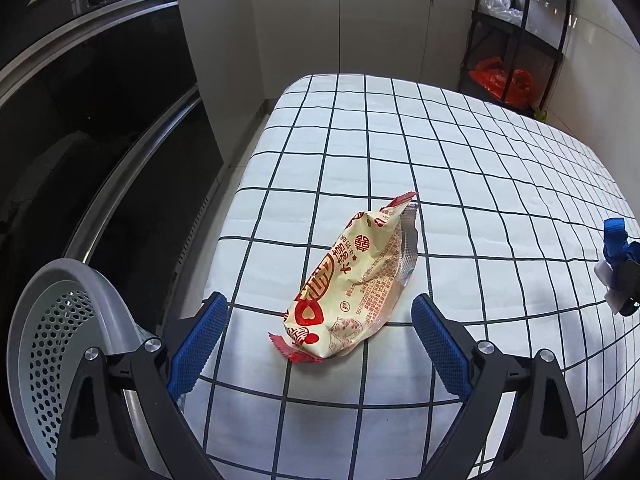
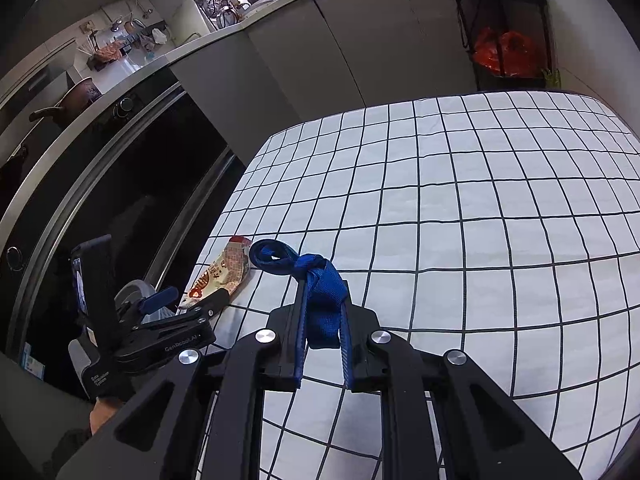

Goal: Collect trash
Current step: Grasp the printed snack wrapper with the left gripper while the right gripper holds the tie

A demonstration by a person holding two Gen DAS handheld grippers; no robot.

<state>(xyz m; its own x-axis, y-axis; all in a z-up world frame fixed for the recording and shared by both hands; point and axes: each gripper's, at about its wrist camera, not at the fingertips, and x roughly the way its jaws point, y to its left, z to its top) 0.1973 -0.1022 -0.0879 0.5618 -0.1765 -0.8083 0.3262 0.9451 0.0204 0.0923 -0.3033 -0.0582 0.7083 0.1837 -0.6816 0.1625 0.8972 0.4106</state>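
A crumpled cream and red snack wrapper (image 1: 352, 284) lies on the checked tablecloth (image 1: 440, 168), near the table's left edge. My left gripper (image 1: 320, 312) is open, its blue pads on either side of the wrapper's near end, just above the cloth. The wrapper also shows in the right wrist view (image 2: 222, 276), with the left gripper (image 2: 180, 300) over it. My right gripper (image 2: 322, 304) is shut on a knotted blue strap (image 2: 316, 280) and is held above the table. It shows at the right edge of the left wrist view (image 1: 620, 268).
A grey perforated bin (image 1: 60, 344) stands beside the table's left edge, below my left gripper. A dark oven front (image 1: 100, 140) and grey cabinets (image 1: 340, 20) run along the left and back. A black shelf rack with an orange bag (image 1: 504, 80) stands at the back right.
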